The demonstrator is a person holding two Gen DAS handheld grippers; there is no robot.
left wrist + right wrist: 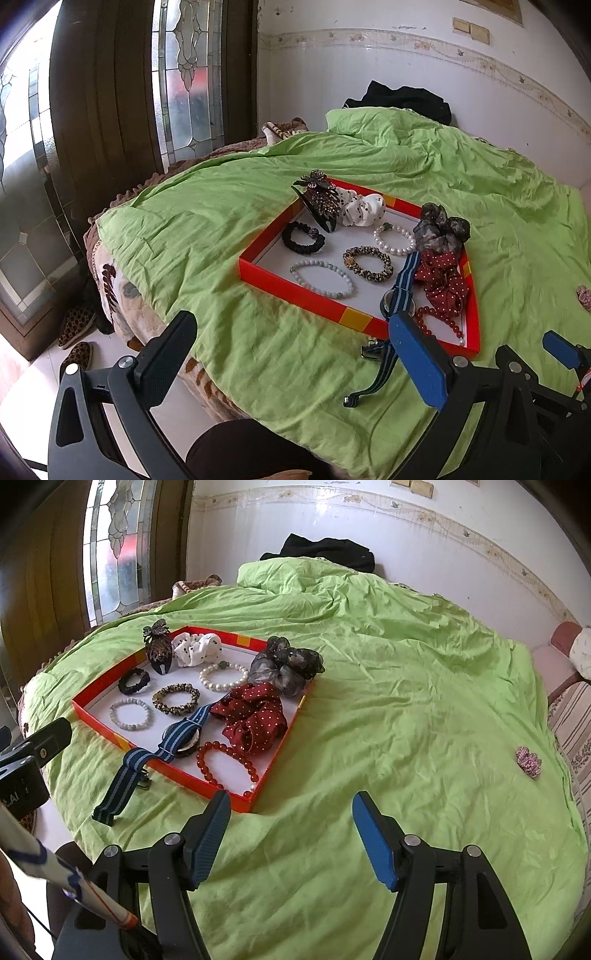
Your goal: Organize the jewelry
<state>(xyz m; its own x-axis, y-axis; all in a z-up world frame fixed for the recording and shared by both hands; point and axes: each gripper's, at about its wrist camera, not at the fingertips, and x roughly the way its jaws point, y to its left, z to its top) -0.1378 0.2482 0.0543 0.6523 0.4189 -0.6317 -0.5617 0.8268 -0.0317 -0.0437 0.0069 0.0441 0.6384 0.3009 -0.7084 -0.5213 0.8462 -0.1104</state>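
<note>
- Blue-striped fabric-strap watch [177,738] lay half in the shallow red-rimmed cardboard tray [92,716], strap draped over the near rim onto the green bedsheet [406,701].
- Long axis ran diagonally: one end pointed into the tray, the buckle end trailed out toward the bed edge.
- Left gripper [295,354] and right gripper [291,834] hovered, fingers spread wide, holding nothing.
- Risk: pulling the loose strap could drag the watch out or shift the tray; small pink brooch [529,761] sat well apart, easily overlooked.
</note>
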